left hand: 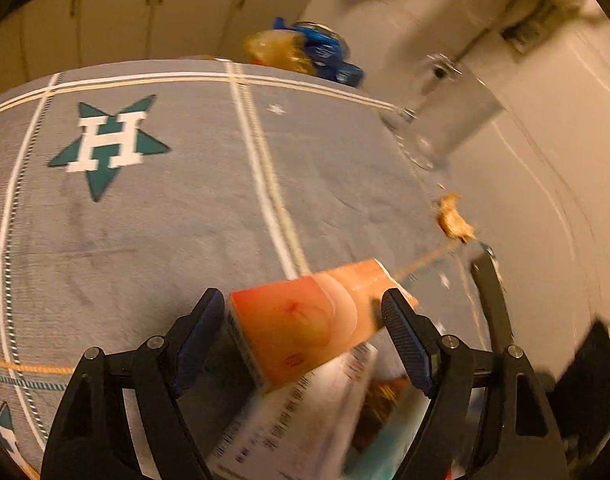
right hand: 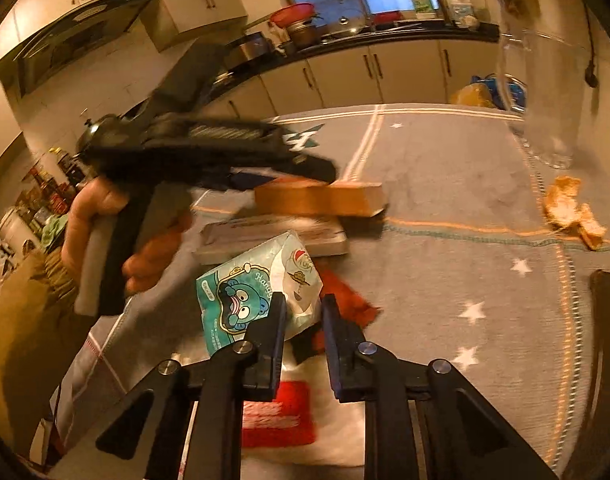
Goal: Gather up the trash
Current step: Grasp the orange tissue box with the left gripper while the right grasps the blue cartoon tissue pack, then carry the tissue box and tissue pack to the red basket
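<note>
An orange carton box [left hand: 305, 320] sits between the fingers of my left gripper [left hand: 305, 320], above a white printed package [left hand: 297, 420]. The jaws stand wide with small gaps to the box; whether they grip it is unclear. In the right wrist view the same box [right hand: 321, 198] is under the left gripper [right hand: 209, 152], over a flat white tray [right hand: 273, 236]. My right gripper [right hand: 303, 316] is shut on a teal cartoon tissue packet [right hand: 257, 292]. A piece of orange peel [left hand: 453, 218] [right hand: 573, 212] lies on the cloth to the right.
A grey tablecloth [left hand: 145, 220] with a teal star covers the table. A clear plastic container [left hand: 437, 116] [right hand: 545, 100] stands at the far right edge. Red wrappers [right hand: 277, 412] lie under my right gripper. Blue and yellow bags [left hand: 305, 50] sit beyond the table.
</note>
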Demonstrator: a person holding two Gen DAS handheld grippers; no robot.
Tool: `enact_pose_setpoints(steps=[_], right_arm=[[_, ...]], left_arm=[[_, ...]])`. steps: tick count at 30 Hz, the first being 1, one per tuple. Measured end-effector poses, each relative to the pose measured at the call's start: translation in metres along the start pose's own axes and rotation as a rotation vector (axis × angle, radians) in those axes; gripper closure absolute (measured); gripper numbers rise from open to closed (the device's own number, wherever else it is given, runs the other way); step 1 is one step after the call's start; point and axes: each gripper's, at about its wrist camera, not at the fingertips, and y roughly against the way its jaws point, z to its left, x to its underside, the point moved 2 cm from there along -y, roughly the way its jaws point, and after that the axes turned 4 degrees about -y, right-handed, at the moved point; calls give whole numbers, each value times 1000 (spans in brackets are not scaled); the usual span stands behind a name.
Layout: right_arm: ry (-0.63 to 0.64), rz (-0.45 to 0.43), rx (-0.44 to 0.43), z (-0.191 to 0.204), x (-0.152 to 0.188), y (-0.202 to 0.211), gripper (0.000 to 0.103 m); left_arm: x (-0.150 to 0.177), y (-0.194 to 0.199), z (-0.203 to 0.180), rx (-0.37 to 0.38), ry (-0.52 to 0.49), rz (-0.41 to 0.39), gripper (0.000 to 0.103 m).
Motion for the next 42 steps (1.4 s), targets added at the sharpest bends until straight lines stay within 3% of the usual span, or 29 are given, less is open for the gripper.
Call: enact_pose_setpoints(steps=[5,8,12,15,16,19,20,23,24,25,26,34,36,37,38,39,42], right_arm=[[-81,-13,66,-30,-10,5,85],[-122,-8,137,-46,-14,5,90],[-205,1,244,-78,-19,2,92],[-294,-6,228,-100,-20,2,89],[-322,-12,210,-105,-16,5,87],[-378,-23,172,-114,-15,8,58],[-385,-30,160,-115,-15,8,53],[-386,-44,151,-114,-14,9,47],[-383,-51,147,-113,-14,9,45],[-380,-55,146,-113,-14,9,42],[-375,-58,149,-111,-13,9,40],[-354,-90,165,-108,-16,5,40],[-342,-89,168,-107,-16,4,42],[-336,-82,164,-106,-15,2,54],[-327,-64,157,-104,-15,-2,75],[-323,-56,148,-104,-15,-4,82],[-314,-70,119,-100,-15,-1,89]], left_arm=[[7,1,-16,53,-29,5,23],[8,3,-27,52,-51,-6,23],[9,4,-48,14,-121,-8,23],[11,-5,-64,-32,-180,8,23],[12,-8,-69,-40,-198,18,23],[17,-16,-82,-68,-248,44,23],[18,-19,-87,-80,-264,53,23],[25,-25,-99,-134,-315,61,23],[27,-27,-104,-164,-334,61,28],[28,-28,-108,-180,-344,57,52],[29,-30,-111,-189,-345,64,56],[41,-4,-122,-234,-289,-40,57],[46,9,-124,-255,-280,-67,57],[48,15,-125,-258,-273,-80,57],[53,25,-125,-260,-262,-100,57],[56,32,-126,-266,-255,-115,57],[71,58,-128,-300,-230,-168,57]])
